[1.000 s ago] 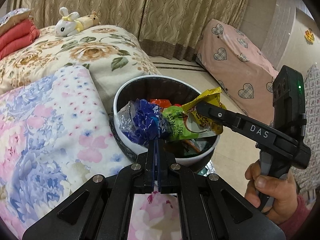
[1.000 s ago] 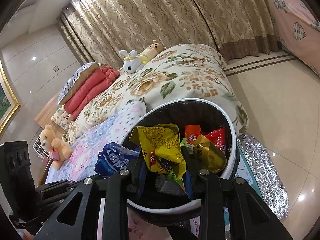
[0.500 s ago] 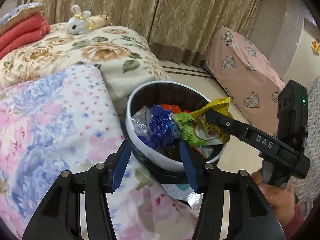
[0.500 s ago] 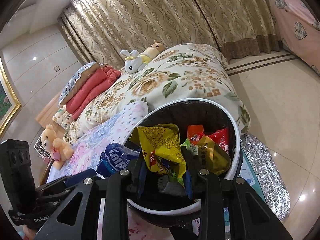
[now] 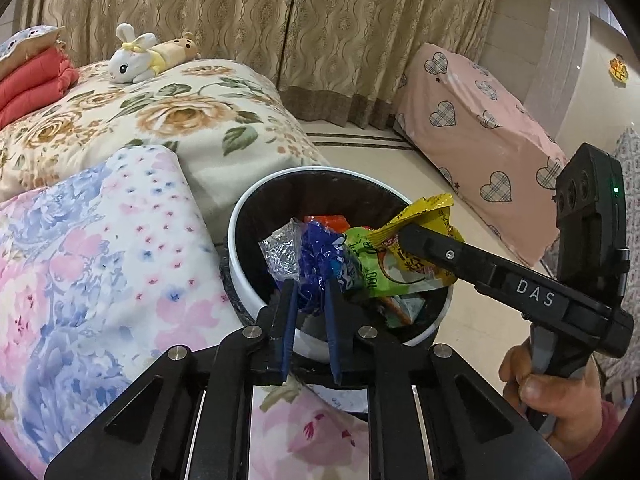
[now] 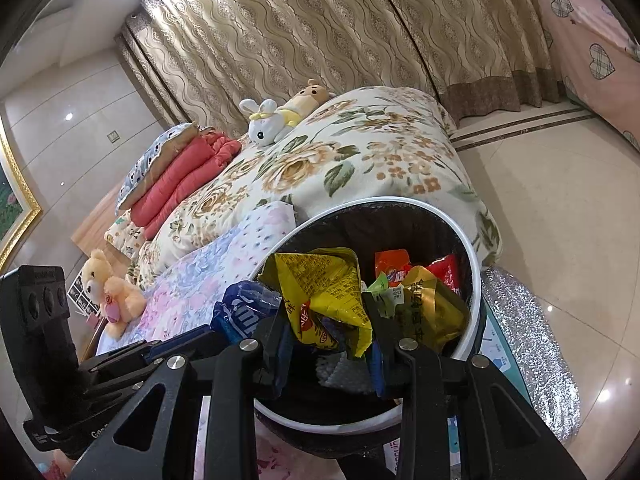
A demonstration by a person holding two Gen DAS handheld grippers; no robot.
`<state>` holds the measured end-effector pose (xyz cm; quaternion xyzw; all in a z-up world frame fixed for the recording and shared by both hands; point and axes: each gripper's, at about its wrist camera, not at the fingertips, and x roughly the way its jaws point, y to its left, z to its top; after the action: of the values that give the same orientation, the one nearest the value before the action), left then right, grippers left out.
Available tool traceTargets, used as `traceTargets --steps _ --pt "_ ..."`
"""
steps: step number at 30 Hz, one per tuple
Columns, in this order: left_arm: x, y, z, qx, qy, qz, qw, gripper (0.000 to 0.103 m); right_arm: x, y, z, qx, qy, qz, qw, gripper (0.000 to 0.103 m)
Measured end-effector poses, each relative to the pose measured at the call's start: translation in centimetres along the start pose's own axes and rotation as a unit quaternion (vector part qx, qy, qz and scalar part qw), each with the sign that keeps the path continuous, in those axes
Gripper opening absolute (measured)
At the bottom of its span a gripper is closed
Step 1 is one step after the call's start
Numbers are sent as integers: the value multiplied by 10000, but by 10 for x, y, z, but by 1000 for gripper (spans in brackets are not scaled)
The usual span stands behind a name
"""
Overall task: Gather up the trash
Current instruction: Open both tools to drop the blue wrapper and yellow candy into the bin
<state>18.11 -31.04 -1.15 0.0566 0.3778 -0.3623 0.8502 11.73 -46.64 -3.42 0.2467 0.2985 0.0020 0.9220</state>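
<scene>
**Left gripper re-grips the blue wrapper over the bin**

The blue wrapper hangs above the bin's white rim, among other wrappers already inside. The left gripper, pinched tight a second ago and spread wide half a second ago, has just been closing; its blue pads now pinch the wrapper's lower edge. The right gripper is unchanged, clenched on the yellow wrapper over the bin mouth. Judged from this, neither piece is yet dropped; the brief release reads as a regrasp, not a deposit. The floral bedding lies just beside the bin.
</scene>
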Motion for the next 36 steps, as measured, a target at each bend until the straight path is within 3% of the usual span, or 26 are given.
traceTargets --steps 15,36 --pt "-7 1 25 -103 -359 109 9992 10 9 1 20 -145 -20 -27 9999 31" --pt "15 -3 21 -78 -134 241 9996 10 29 1 25 -389 298 -214 9986 33"
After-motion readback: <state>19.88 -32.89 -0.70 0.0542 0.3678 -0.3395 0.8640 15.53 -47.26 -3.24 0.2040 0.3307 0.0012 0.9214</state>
